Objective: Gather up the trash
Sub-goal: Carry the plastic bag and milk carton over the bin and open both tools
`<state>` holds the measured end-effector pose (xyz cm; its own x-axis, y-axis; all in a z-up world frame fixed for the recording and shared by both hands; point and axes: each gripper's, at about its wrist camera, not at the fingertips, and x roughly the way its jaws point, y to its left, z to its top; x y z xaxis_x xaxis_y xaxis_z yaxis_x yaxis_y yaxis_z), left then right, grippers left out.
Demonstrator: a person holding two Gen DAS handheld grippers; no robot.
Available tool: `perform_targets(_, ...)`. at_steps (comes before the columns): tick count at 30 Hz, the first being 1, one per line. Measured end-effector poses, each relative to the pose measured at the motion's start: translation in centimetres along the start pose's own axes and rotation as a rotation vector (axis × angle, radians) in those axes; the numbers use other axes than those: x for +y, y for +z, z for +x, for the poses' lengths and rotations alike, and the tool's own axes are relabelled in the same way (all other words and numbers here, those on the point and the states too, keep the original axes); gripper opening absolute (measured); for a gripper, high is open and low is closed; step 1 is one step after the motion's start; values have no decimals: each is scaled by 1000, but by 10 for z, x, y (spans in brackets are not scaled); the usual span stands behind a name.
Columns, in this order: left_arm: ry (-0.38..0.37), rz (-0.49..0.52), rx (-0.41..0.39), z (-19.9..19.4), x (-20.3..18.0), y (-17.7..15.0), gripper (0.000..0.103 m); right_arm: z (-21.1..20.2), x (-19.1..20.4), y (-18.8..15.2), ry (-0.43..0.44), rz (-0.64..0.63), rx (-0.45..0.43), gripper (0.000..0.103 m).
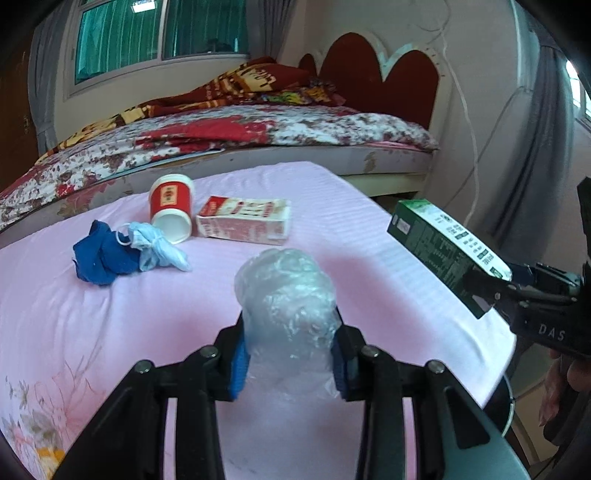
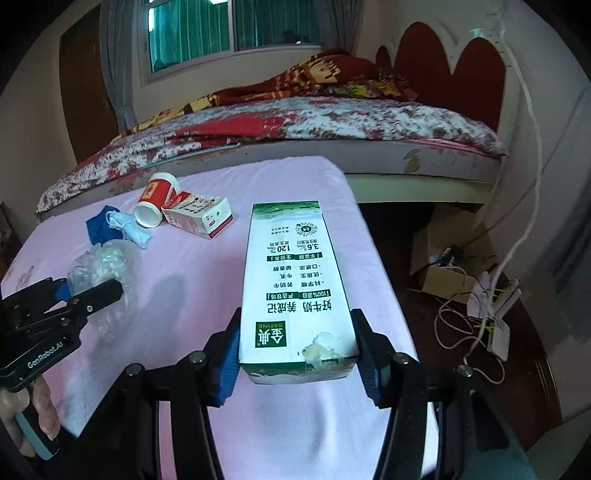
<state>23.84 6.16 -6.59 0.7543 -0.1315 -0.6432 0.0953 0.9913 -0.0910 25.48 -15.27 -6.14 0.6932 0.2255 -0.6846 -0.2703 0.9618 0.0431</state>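
Both grippers loaded above the pink-sheeted table (image 2: 192, 266).

Right gripper (image 2: 297, 354) clamps the green-and-white milk carton (image 2: 295, 284) at its near end; long axis runs straight away from the camera, held over the table's right edge. Left gripper (image 1: 290, 363) pinches a crumpled clear plastic bag (image 1: 286, 291), bunched upward. Farther back on the sheet: red paper cup (image 1: 171, 206) on its side, mouth toward camera, touching a red-and-white carton (image 1: 245, 221) lying flat; blue cloth (image 1: 101, 254) and face mask (image 1: 157, 247) beside them.

Ahead of your tongs, pink-sheeted desk (image 1: 74, 314), floral bed (image 1: 258, 133), red scalloped headboard (image 2: 461, 70), green-curtained window (image 1: 159, 33), dark floor (image 2: 406, 266).
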Motion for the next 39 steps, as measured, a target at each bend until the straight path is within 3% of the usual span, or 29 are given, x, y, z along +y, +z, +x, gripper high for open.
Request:
perform_targets(13,-99,93,-1,-37,-79,-28,37,-98,-47,-60,-63,65,-48,56)
perform_targets(25,-157,172,1,-53,-129,-38,37,-146,-94,-110,-123,157,-57,56)
perform_targets(39,-236,271,31,-48,-192,-49,37,-173,-150,-151,-197,256,-54,56)
